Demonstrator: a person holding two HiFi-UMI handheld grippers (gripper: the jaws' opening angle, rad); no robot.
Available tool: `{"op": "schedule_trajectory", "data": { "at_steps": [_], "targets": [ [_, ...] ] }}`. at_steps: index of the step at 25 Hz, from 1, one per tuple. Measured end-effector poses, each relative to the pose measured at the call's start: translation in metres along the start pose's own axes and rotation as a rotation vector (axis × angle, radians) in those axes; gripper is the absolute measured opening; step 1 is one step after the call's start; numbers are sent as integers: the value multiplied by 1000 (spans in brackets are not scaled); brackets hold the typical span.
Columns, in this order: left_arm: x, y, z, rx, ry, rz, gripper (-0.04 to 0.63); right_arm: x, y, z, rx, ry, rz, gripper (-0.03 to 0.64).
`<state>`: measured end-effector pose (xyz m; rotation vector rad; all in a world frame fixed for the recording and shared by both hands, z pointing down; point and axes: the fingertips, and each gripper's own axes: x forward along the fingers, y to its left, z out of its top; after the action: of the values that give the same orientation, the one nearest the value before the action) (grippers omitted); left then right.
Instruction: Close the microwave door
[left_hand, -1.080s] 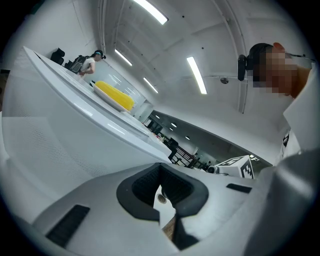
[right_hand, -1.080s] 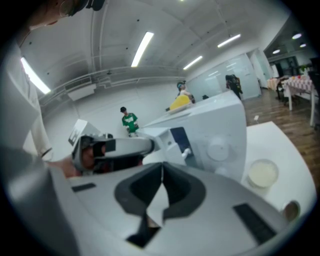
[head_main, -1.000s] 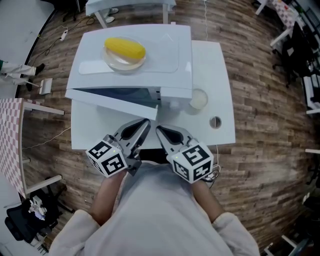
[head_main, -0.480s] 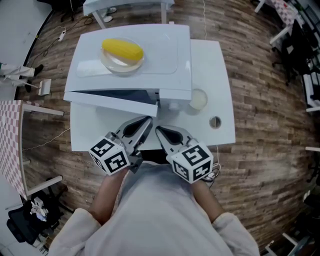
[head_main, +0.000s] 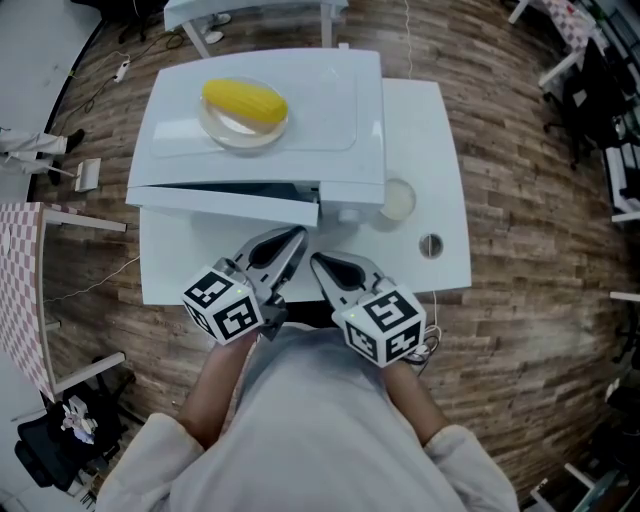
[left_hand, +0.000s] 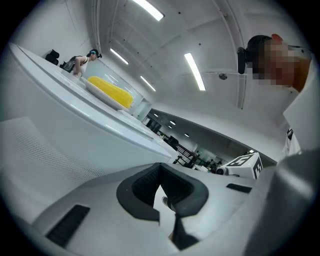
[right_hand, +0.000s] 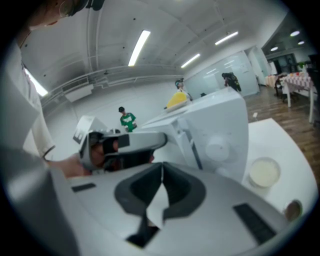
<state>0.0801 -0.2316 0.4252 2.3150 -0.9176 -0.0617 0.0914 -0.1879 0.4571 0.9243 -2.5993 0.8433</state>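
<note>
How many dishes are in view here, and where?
2. One dish, holding corn, sits on top of the microwave; a smaller dish stands on the table at the microwave's right. The microwave's inside is hidden.

In the head view the microwave (head_main: 300, 110) roofs over its own inside, and the door (head_main: 230, 200) shows only as a thin edge. The person's chest (head_main: 310, 420) covers the table's (head_main: 420, 150) near edge. In the right gripper view, a small round thing (right_hand: 292, 209) at the far right is too blurred to identify.
</note>
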Motion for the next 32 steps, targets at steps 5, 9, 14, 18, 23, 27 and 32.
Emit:
{"op": "schedule_trajectory", "data": {
  "at_steps": [5, 9, 14, 18, 23, 27, 32],
  "targets": [
    [6, 4, 2, 1, -5, -6, 18, 1, -5, 3, 4, -2, -7, 23],
    [9, 4, 5, -9, -10, -8, 18, 2, -7, 4, 10, -1, -11, 23],
    [12, 5, 8, -35, -21, 3, 18, 3, -6, 5, 11, -6, -10, 23],
    [15, 7, 9, -69, -32, 6, 18, 5, -7, 8, 11, -9, -6, 23],
    [16, 7, 9, -88, -44, 0, 18, 5, -6, 9, 12, -7, -3, 23],
    [16, 8, 8, -89, -50, 8, 18, 5, -8, 9, 16, -10, 0, 23],
    [18, 8, 8, -81, -45, 14, 18, 6, -9, 7, 23, -6, 0, 23]
  ]
}}
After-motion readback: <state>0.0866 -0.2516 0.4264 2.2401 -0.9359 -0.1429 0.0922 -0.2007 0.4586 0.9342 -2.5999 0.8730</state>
